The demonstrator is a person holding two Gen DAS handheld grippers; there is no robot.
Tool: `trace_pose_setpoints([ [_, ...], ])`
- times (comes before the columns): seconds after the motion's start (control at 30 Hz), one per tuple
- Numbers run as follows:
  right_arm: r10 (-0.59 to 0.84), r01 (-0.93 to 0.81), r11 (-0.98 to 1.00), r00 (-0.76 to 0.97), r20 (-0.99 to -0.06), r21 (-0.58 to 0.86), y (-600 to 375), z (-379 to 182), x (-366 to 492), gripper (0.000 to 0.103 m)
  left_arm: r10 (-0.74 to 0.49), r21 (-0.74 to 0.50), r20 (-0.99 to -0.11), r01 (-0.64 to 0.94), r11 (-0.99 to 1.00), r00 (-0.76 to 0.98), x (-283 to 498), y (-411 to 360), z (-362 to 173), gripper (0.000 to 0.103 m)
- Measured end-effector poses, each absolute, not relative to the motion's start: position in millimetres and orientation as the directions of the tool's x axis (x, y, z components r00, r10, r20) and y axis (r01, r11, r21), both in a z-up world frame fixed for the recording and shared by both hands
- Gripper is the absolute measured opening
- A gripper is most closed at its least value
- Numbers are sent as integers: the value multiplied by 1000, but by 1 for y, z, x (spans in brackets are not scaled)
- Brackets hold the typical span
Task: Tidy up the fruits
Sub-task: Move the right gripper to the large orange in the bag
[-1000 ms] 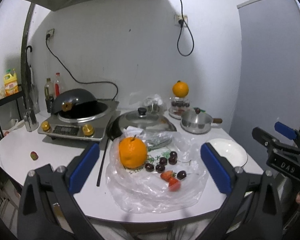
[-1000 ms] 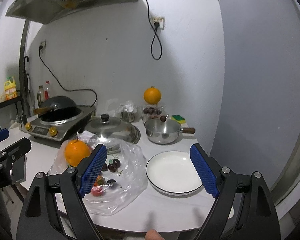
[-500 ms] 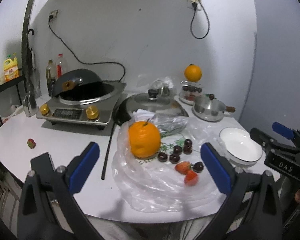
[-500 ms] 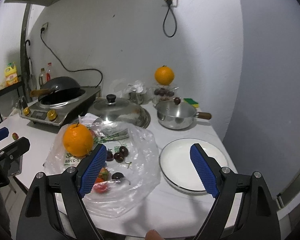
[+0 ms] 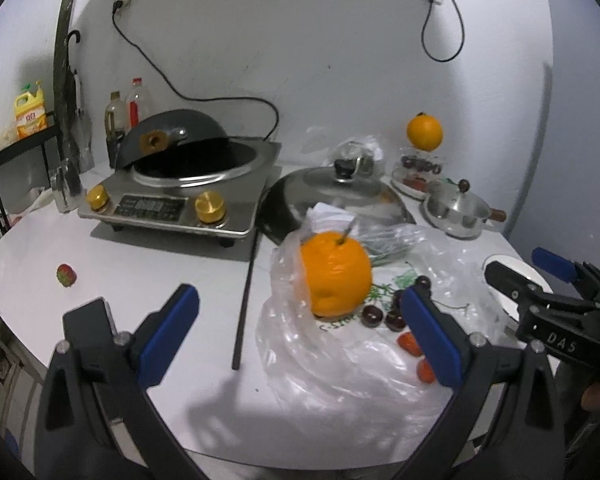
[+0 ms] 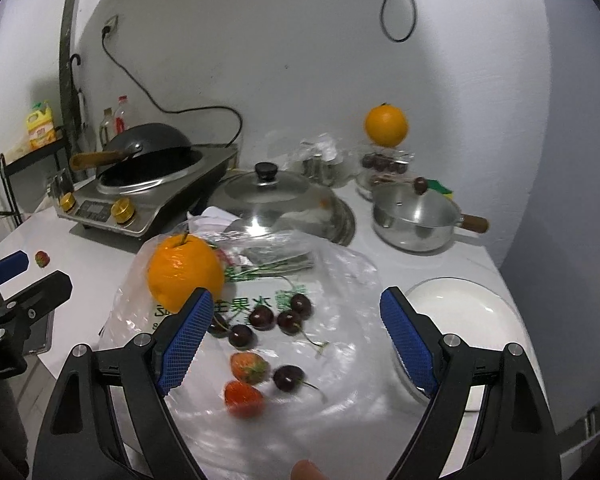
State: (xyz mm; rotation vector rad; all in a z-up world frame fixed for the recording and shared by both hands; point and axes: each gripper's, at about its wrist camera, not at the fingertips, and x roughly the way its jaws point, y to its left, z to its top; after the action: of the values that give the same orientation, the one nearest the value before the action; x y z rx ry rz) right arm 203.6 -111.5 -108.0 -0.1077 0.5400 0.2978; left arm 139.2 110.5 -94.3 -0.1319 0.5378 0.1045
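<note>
Fruits lie on a clear plastic bag (image 6: 332,280) on the table (image 5: 140,264). The right gripper (image 6: 296,340) is wide open, holding nothing, above the cherries (image 6: 276,318) and strawberries (image 6: 249,367). The left gripper (image 5: 300,330) is open too, facing the orange (image 5: 335,274). Go down slowly and pinch one soft fruit gently, missing the bag. The white plate (image 6: 466,308) waits just beside. Both grippers are closer to the fruit than a second ago.

Wall (image 5: 300,60): white, scuffed, two sockets with black cords. Table (image 5: 140,272): white, rounded edge. Rack (image 5: 4,160): black, far left, yellow jug on top. Panel (image 6: 572,160): grey-blue, right side. Pipe (image 5: 66,40): dark, vertical, left. Light: dim, cool.
</note>
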Motion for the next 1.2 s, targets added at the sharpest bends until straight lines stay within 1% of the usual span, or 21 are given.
trace_pose_setpoints([
  [0.33, 286, -354, 935, 772, -567, -11, -83, -124, 241, 88, 80, -105, -548, -163, 981, 832, 165, 137, -109, 102],
  [0.7, 330, -419, 908, 726, -603, -7, -46, -138, 265, 88, 92, -119, -585, -198, 973, 806, 186, 164, -128, 102],
  [1.2, 394, -500, 866, 660, -639, 16, 6, -152, 292, 88, 91, -155, -613, -232, 960, 785, 201, 197, -148, 102],
])
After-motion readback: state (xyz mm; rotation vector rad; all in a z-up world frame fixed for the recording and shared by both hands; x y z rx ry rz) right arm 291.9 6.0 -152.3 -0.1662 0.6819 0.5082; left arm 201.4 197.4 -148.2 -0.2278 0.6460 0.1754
